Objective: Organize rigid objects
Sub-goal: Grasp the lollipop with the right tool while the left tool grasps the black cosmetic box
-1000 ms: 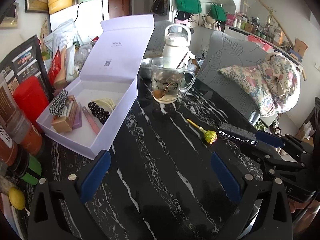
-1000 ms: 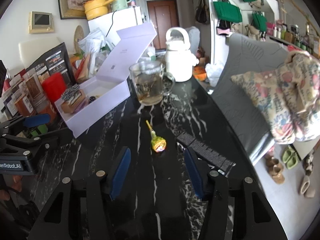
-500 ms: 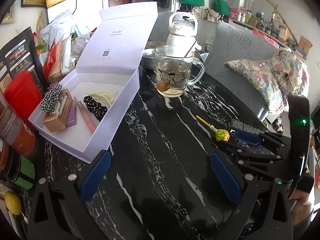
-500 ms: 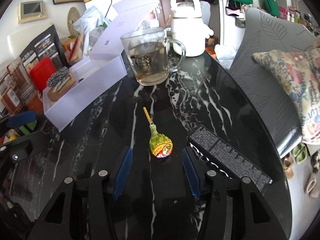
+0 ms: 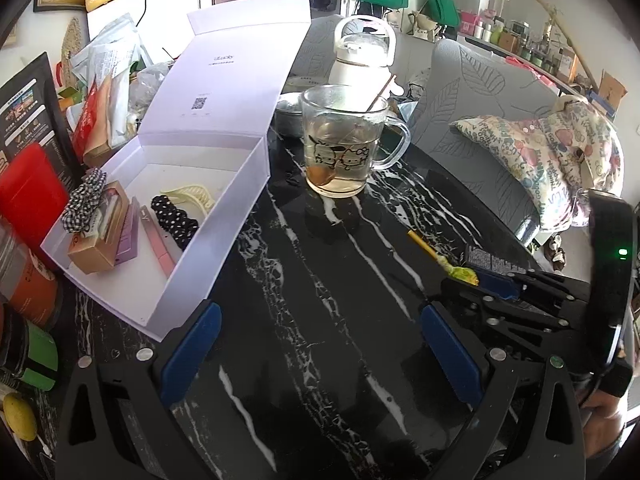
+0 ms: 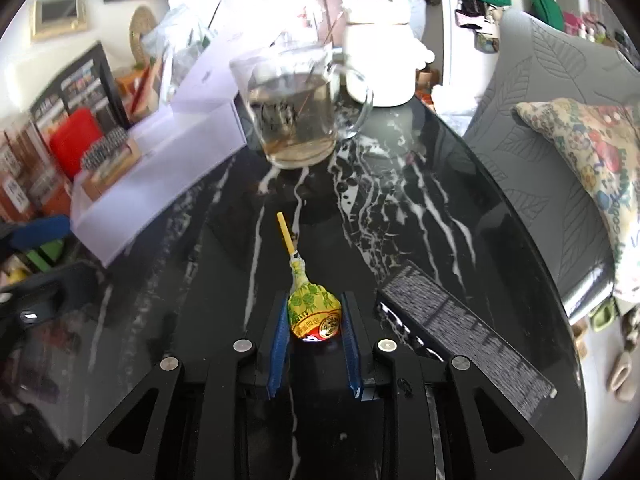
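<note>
Left wrist view: open white box [image 5: 168, 208] w/ stiff card lid stood up, small print and a QR code on the lid, too small to read. Inside it: checked scrunchie, tan carton, pink stick, black dotted scrunchie, cream claw clip. Clear glass mug [image 5: 344, 140] w/ cartoon characters printed on it, pale tea inside, stands on the glossy black white-veined counter [image 5: 320, 300]. Left gripper [image 5: 320, 344]: blue pads wide apart, nothing between them, only bare counter. At the right the right gripper [image 5: 476, 280] sits at the lollipop [image 5: 460, 270], yellow stick pointing toward the mug.

Right wrist view: right gripper [image 6: 314, 330] jaws closing, the lollipop's round head [image 6: 314, 314] between the ribbed blue pads and touching both. Crinkly yellow wrapper w/ green leaf print and a red band of characters, not legible. Head rests on the counter. Beside it on the right, a flat black ribbed bar [image 6: 464, 336]. White kettle [image 6: 378, 36] behind the mug.
</note>
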The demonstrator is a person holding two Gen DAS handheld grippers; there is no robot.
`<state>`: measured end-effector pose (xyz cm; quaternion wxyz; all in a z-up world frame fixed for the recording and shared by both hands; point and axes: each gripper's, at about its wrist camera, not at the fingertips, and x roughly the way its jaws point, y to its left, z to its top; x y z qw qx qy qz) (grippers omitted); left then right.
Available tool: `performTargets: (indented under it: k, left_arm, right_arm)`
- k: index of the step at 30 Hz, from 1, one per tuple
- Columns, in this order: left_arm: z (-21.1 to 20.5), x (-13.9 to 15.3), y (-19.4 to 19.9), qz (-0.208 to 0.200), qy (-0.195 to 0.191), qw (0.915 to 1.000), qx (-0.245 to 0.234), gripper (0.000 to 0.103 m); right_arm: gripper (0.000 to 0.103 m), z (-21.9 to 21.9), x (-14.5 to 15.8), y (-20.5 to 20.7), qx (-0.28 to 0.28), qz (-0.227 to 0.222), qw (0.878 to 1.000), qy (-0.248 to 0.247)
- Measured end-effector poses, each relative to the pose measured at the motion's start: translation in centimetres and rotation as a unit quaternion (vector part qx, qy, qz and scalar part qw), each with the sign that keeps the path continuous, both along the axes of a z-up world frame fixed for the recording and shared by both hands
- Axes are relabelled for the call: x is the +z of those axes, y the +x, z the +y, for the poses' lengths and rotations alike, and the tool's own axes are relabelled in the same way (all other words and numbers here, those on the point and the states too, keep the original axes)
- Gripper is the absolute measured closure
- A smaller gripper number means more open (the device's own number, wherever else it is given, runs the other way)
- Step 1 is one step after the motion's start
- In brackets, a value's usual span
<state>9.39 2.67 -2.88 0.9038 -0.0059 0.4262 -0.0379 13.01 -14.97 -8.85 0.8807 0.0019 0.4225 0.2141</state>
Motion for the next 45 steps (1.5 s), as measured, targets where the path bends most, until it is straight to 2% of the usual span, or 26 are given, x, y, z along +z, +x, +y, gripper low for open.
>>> performTargets:
  k: [7, 11, 17, 22, 28, 35, 44, 45]
  left_arm:
    - [-3.4, -0.1, 1.3, -0.002, -0.005, 0.9997, -0.023, 0.001]
    - [-5.5, -0.4, 1.9, -0.001, -0.016, 0.9993, -0.033, 0.001]
    - [-8.2, -1.6, 2.7, 0.019, -0.012, 0.9987, -0.045, 0.001]
    - [-8.9, -2.2, 3.1, 0.028, -0.006, 0.9984, -0.048, 0.001]
    - [-9.4, -2.7, 3.8, 0.038, -0.019, 0.9977, -0.052, 0.001]
    - [-10.4, -3.3, 3.8, 0.044, -0.013, 0.9967, -0.066, 0.001]
    - [-14.3, -4.1, 3.9, 0.057, -0.030, 0.9929, -0.100, 0.002]
    - [-14.7, -4.2, 4.0, 0.059, -0.030, 0.9926, -0.102, 0.004]
  right_arm:
    - [0.078, -4.4, 2.1, -0.5, -0.048, -0.030, 0.998, -0.012]
    - [0.078, -7.2, 1.8, -0.1, -0.076, -0.030, 0.996, -0.027]
    - [0.078, -9.9, 0.4, 1.2, -0.083, -0.021, 0.995, -0.044]
    - [0.078, -10.7, -1.1, 2.1, -0.065, 0.007, 0.997, -0.030]
    - [0.078, -9.9, -1.0, 0.2, -0.046, 0.010, 0.999, -0.012]
    - [0.078, -9.7, -1.0, -1.7, -0.061, 0.019, 0.998, 0.020]
    - [0.078, -12.7, 0.2, -3.6, -0.111, 0.000, 0.994, 0.024]
    - [0.078, -13.2, 0.3, -3.8, -0.113, -0.001, 0.993, 0.027]
